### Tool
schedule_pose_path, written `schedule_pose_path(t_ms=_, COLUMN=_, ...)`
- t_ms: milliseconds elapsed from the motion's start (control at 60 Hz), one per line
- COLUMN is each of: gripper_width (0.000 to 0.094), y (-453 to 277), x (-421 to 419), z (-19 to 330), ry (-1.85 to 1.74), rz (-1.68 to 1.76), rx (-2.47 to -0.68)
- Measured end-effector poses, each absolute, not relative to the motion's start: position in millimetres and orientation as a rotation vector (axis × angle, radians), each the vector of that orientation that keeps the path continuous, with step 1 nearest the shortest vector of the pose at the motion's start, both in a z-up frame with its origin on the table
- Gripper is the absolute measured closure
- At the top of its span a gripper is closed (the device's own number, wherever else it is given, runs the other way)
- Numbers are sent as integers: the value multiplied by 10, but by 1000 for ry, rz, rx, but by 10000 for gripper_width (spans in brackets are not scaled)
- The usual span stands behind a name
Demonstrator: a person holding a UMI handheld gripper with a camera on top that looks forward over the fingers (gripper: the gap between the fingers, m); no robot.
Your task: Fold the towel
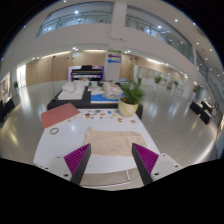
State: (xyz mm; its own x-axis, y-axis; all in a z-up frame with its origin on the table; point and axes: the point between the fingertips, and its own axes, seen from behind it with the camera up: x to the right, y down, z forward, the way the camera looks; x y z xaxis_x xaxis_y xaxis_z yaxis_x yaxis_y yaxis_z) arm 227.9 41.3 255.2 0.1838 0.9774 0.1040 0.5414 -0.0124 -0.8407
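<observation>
- The gripper (110, 160) is open, with nothing between its two pink pads.
- The beige towel (109, 143) lies flat on the white table (60, 140), just ahead of the fingertips, its long axis across them.
- A potted plant (130, 96) stands well beyond.

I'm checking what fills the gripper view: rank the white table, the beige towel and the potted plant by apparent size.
1. white table
2. beige towel, lying between the open fingers
3. potted plant, farther off, so its true size is unsure
</observation>
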Motion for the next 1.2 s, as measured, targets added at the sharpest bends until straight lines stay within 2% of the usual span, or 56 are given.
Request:
schedule_pose_path(t_ms=200, gripper_width=83, y=-374, x=1614, z=1917, ry=-1589, rz=778, rx=-1602)
schedule_pose_path(t_ms=383, gripper_width=81, y=-544, x=961, z=1226, ry=-1623, rz=779, rx=-1615)
schedule_pose_path(t_ms=567, gripper_width=84, y=-521, x=251, z=383, ry=-1648, rz=742, rx=-1663)
schedule_pose_path(t_ms=650, gripper_width=121, y=-496, x=30, z=50, ry=-1684, rz=705, rx=-1670)
schedule_pose_path(t_ms=733, gripper_width=181, y=-437, x=-104, z=-140, ry=-1714, rz=654, rx=-1647)
schedule_pose_path(t_ms=750, gripper_width=198, y=-459, x=-127, z=-140, ry=-1715, rz=667, rx=-1640)
schedule_pose_path(t_ms=867, gripper_width=903, y=-183, x=-158, z=-107, ry=-1655, rz=540, rx=-1612)
schedule_pose_path(t_ms=933, gripper_width=912, y=-204, x=-127, z=-146, ry=-1678, rz=540, rx=-1656)
schedule_pose_path(t_ms=1033, gripper_width=926, y=-208, x=-149, z=49, ry=-1666, rz=595, rx=-1711)
schedule_pose_path(t_ms=1200, gripper_width=925, y=430, x=-106, z=886, ry=-1568, rz=683, rx=-1717)
